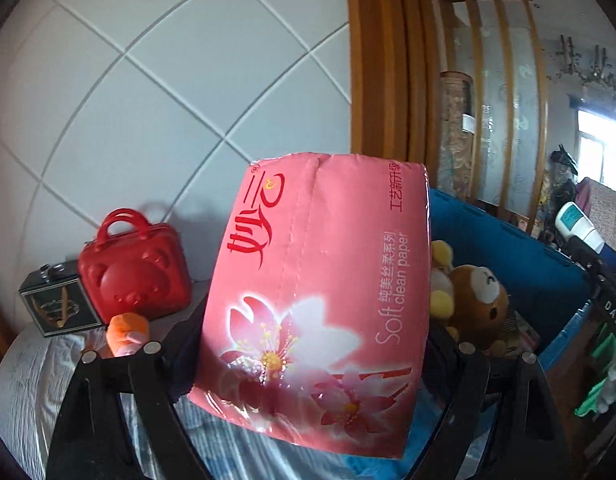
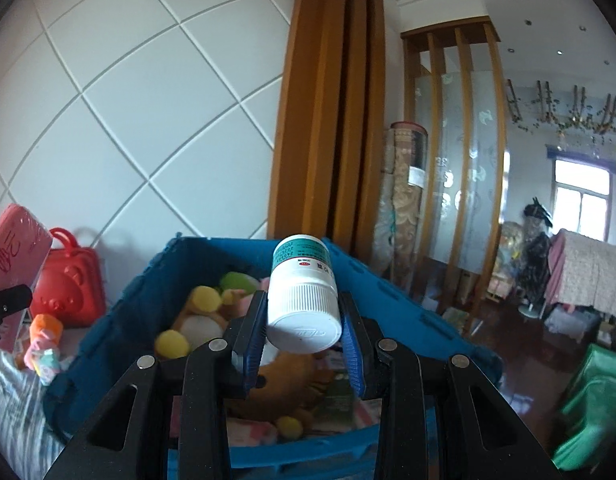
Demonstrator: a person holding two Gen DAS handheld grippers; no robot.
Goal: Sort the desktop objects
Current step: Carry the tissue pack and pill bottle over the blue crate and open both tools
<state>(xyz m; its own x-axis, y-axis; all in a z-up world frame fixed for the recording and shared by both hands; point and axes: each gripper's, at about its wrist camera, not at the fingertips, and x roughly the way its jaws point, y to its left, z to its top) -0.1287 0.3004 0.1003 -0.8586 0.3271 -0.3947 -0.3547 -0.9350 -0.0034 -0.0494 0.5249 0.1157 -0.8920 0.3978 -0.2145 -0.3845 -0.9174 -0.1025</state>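
Holding a pink tissue pack (image 1: 319, 296) up in the air, the left tongs (image 1: 308, 354) grip it from both sides near its lower part, and the pack stands tilted above the striped cloth of the desk (image 1: 24, 364), just left of the blue crate (image 1: 507, 252). On the pack I can read "Soft clean paper" beside red Chinese characters and a printed flower. The right tongs (image 2: 304, 336) point forward over the blue crate (image 2: 148, 280) and are closed narrow on a white bottle (image 2: 304, 300), which lies with its ribbed cap toward the camera and hangs above the plush toys (image 2: 200, 320) inside the crate. The bottle has a green band with small text that I cannot read. A red bear-face case (image 1: 136, 272) and a small dark box (image 1: 56, 304) stand behind, near the tiled wall.
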